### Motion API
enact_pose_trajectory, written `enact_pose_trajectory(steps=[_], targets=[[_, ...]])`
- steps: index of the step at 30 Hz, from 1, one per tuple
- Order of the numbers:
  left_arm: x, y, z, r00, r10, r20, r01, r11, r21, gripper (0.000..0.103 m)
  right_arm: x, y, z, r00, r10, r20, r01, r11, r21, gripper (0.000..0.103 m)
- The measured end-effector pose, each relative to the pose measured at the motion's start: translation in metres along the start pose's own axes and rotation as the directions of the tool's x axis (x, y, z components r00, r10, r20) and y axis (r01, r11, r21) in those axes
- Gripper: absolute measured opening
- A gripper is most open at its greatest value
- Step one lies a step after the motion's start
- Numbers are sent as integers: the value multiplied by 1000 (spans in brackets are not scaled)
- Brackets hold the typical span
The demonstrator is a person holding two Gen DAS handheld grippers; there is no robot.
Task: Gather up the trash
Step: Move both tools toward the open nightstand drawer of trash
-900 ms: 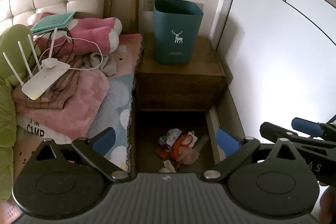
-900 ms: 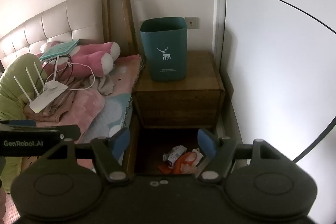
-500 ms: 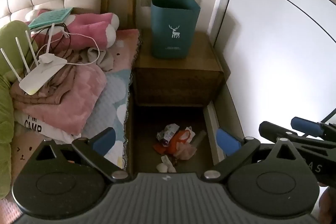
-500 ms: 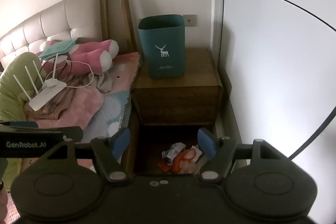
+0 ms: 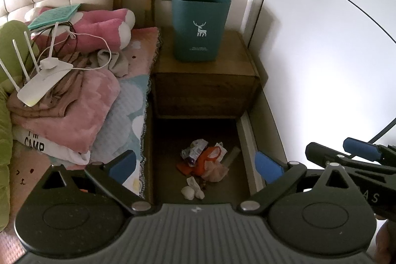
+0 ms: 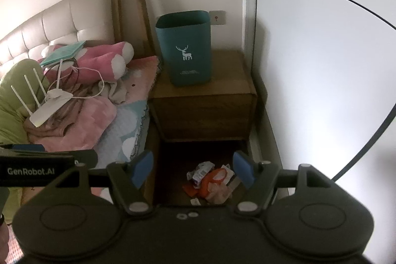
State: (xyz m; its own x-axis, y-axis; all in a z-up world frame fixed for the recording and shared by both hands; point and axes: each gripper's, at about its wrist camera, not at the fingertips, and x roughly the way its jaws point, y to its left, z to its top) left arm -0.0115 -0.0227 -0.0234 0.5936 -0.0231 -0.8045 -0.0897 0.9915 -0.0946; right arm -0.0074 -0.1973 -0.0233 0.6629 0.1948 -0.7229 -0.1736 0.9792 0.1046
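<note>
A pile of trash lies on the dark floor between the bed and the wall: crumpled wrappers, an orange bag, a pinkish bag, and white tissue wads nearer me. A teal bin with a white deer stands upright on the wooden nightstand behind the pile. My left gripper is open and empty, high above the trash. My right gripper is also open and empty above the pile; its fingers show at the right of the left wrist view.
The bed on the left carries pink blankets, a pink plush, a white router with cables and a green pillow. A white wardrobe door closes off the right. The floor gap holding the trash is narrow.
Both views have tilted and risen slightly: the bin and nightstand sit a little higher in frame, and more floor with the tissue wads shows in the left wrist view. Both grippers stay open.
</note>
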Motion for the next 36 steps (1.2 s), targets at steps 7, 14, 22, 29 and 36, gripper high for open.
enact_pose_trajectory(steps=[7, 14, 22, 29, 36], targets=[[0, 0, 0, 1000, -2, -6, 2, 1000, -1, 103, 0, -1, -2, 1000, -2, -1, 2, 1000, 2, 71], [-1, 1, 1, 1000, -4, -7, 4, 1000, 1, 103, 0, -1, -2, 1000, -2, -1, 2, 1000, 3, 71], [0, -1, 0, 1000, 0, 3, 0, 1000, 2, 103, -1, -2, -1, 1000, -1, 4, 1, 1000, 2, 71], [-2, 0, 4, 1000, 3, 7, -3, 1000, -3, 103, -2, -1, -1, 1000, 0, 7, 0, 1000, 1, 71], [-3, 0, 4, 1000, 3, 8, -3, 1000, -3, 103, -2, -1, -1, 1000, -2, 6, 2, 1000, 3, 71]])
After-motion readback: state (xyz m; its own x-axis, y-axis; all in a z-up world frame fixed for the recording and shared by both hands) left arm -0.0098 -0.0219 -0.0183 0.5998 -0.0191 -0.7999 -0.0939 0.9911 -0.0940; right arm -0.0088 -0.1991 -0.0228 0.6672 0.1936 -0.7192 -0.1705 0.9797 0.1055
